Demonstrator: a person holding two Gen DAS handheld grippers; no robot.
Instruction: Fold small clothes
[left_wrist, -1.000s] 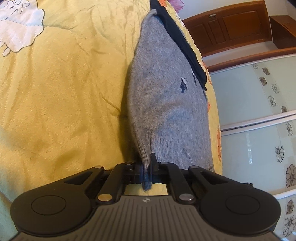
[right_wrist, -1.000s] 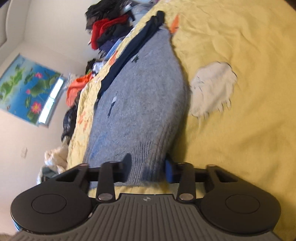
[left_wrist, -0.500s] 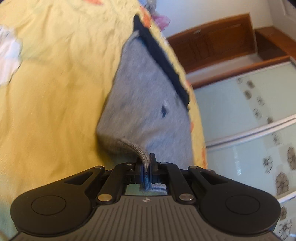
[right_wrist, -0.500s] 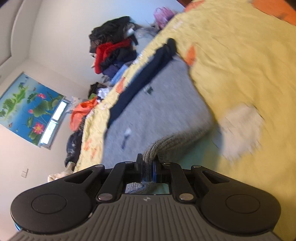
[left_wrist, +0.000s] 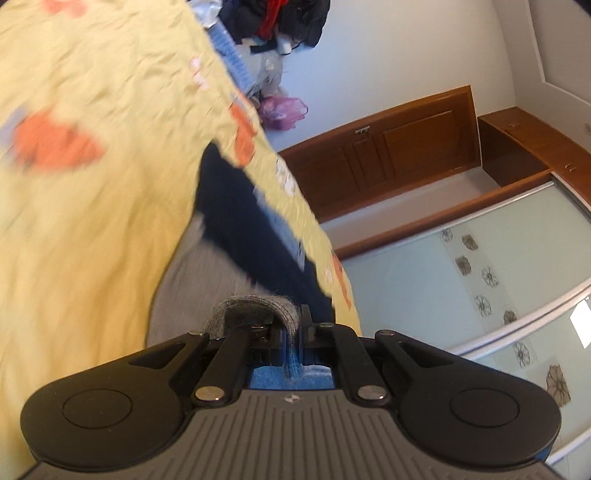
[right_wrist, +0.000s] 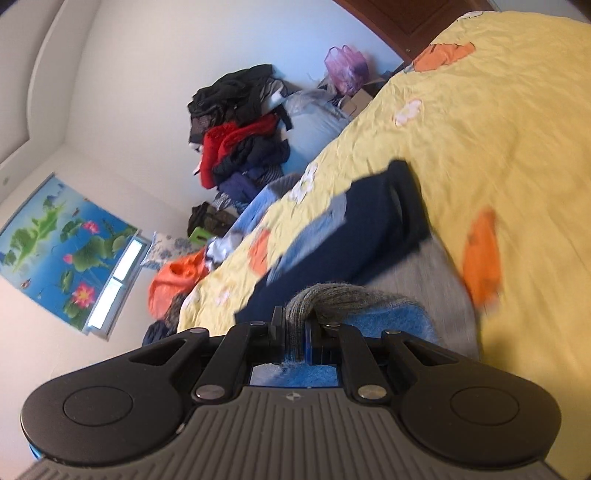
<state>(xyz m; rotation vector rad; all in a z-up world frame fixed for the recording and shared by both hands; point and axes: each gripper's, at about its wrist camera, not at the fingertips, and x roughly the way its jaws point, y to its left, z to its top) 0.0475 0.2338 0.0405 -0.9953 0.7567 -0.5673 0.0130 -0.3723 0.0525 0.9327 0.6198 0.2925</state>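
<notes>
So the whole thing is on a bed (left_wrist: 92, 206) with a crinkly yellow bedspread, orange and white patches sewn on it. Both views are pretty blurry on the fabric.

The grey sweater (left_wrist: 192, 280) lies near the bed's edge, with its navy collar band (left_wrist: 236, 221) at the far end. Left gripper (left_wrist: 291, 330) is clamped tight on the ribbed hem, which loops up in front of the jaws. Right gripper (right_wrist: 295, 332) is pinched closed on the hem too, and you can see the sweater's blue inside (right_wrist: 388, 325) turned up beside it.

Room stuff: the left view shows a brown wooden door (left_wrist: 399, 147), a wooden cabinet (left_wrist: 535, 147) and sliding glass panels with flower prints (left_wrist: 480, 280). A purple plastic bag (right_wrist: 345, 70) sits past the bed corner. In the right view there's a big heap of dark and red clothes (right_wrist: 240, 125) against the wall, an orange garment (right_wrist: 177, 277) lower down, and a lotus-pond poster (right_wrist: 62, 247) next to a small window (right_wrist: 114, 284).
</notes>
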